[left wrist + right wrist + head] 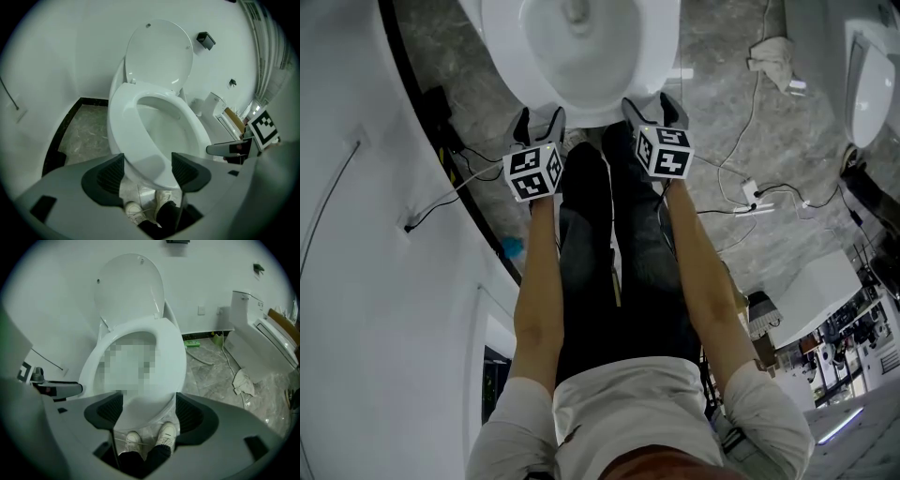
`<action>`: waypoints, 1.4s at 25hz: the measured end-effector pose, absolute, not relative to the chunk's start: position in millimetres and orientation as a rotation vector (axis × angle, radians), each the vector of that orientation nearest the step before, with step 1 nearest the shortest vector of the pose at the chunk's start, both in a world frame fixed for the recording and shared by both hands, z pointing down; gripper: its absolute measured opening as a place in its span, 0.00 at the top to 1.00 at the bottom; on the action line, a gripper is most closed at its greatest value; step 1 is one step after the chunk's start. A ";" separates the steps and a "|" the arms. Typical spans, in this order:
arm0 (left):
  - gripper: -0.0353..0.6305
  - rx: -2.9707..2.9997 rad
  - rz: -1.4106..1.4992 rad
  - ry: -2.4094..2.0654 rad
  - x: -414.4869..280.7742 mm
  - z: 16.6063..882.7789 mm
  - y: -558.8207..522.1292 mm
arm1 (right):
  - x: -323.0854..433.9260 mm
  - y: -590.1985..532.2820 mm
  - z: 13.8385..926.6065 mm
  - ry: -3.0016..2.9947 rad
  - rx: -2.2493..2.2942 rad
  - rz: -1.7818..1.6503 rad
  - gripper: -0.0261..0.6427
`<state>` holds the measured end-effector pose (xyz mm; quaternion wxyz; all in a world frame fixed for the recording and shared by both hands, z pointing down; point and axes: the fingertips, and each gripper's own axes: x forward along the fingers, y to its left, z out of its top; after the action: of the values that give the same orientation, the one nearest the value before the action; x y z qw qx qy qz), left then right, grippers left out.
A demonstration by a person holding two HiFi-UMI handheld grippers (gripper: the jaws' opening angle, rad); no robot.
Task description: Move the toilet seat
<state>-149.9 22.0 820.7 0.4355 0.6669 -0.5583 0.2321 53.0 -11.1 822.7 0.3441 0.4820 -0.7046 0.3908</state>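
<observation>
Head view: the toilet seat [649, 58] lies flat on its bowl at the top centre of the frame. The left gripper [539, 122] and the right gripper [652, 105] sit side by side at the seat's near rim. Each carries its marker cube and is held out on a bare forearm, with the person's dark trousers [609, 262] between them. A crumpled cloth [772, 56] lies on the grey floor at upper right, with thin cables [741, 141] trailing below it.

Left gripper view: the claw is spread wide. The front curve of the toilet seat [124, 126] fills the gap between its ribbed pads [112, 174], and neither pad can be seen pressing on it. The lid [159, 54] stands upright against the wall at upper centre. One finger of the right gripper reaches in from the right edge, under its marker cube [263, 127]. White shoes [133, 211] show at the bottom.

Right gripper view: this claw is also spread, and the seat's front edge [168, 357] sits between the pads without being pinched. The lid [129, 287] is raised at upper centre. A second toilet [262, 343] stands at the right, with the cloth [243, 380] just below it.
</observation>
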 end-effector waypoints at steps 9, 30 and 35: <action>0.45 1.601 0.566 -1.352 -147.7 834.7 20.9 | 50.5 -13.1 837.1 -1.790 1.253 1.084 0.42; 0.45 1.606 0.564 -1.395 -150.2 807.0 22.4 | 49.4 -8.9 804.6 -1.845 1.275 1.057 0.42; 0.45 1.613 0.547 -1.410 -149.4 790.9 20.5 | 51.2 -10.1 788.4 -1.871 1.274 1.051 0.42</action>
<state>-149.4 20.5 790.9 0.4488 0.6519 -0.5698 0.2211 51.2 -10.1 788.4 0.3174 0.4841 -0.7109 0.3994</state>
